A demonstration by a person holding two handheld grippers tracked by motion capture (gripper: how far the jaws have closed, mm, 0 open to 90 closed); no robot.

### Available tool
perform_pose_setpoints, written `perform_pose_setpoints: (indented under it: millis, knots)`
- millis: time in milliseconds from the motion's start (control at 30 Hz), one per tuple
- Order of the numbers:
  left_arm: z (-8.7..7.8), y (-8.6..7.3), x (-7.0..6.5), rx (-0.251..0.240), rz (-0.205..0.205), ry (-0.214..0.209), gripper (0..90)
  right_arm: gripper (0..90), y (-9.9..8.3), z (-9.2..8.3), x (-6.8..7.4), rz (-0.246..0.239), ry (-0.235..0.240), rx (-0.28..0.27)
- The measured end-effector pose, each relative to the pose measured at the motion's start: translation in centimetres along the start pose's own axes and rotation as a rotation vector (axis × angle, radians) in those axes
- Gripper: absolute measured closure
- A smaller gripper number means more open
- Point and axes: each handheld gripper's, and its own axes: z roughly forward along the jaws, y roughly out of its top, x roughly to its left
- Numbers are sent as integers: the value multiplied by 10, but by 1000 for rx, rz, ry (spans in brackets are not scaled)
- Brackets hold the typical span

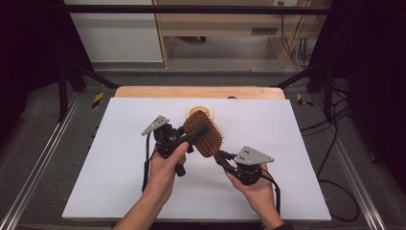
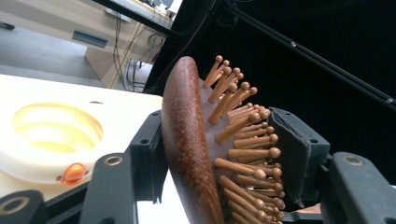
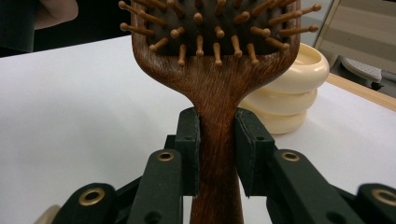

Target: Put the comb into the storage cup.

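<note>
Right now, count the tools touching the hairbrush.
2. The right tool clamps the hairbrush by its handle; the left tool straddles its head, one pad on the wooden back, the other at the bristle tips.

Table sheet (image 1: 119,182): brightly, evenly lit; soft shadows.
Surroundings: dark at both sides.
High view: soft, low detail.
Gripper views: near pads slightly blurred.

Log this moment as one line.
right gripper: shut on brush handle | left gripper: around brush head | cream holder: behind
</note>
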Motion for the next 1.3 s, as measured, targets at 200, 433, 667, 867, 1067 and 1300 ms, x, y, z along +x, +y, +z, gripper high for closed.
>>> perform_pose_setpoints:
  millis: [200,433,667,867,1067,1300]
  knots:
    - [0,0,0,-7,-35,2,479,728,-1,2,1,9,4,2]
    - [1,2,-6,5,-17,7,510,727,-3,3,1,22,7,0]
    - [3,5,-8,5,-37,-5,518,724,-3,2,0,41,16,-17]
    - [3,7,-8,3,-34,-1,519,687,-4,3,-1,59,35,-24]
    - [1,12,-5,-11,-32,15,518,480,-6,4,-2,82,27,-19]
    - [-4,20,-7,-26,21,40,517,235,-6,-7,-2,79,-41,-13]
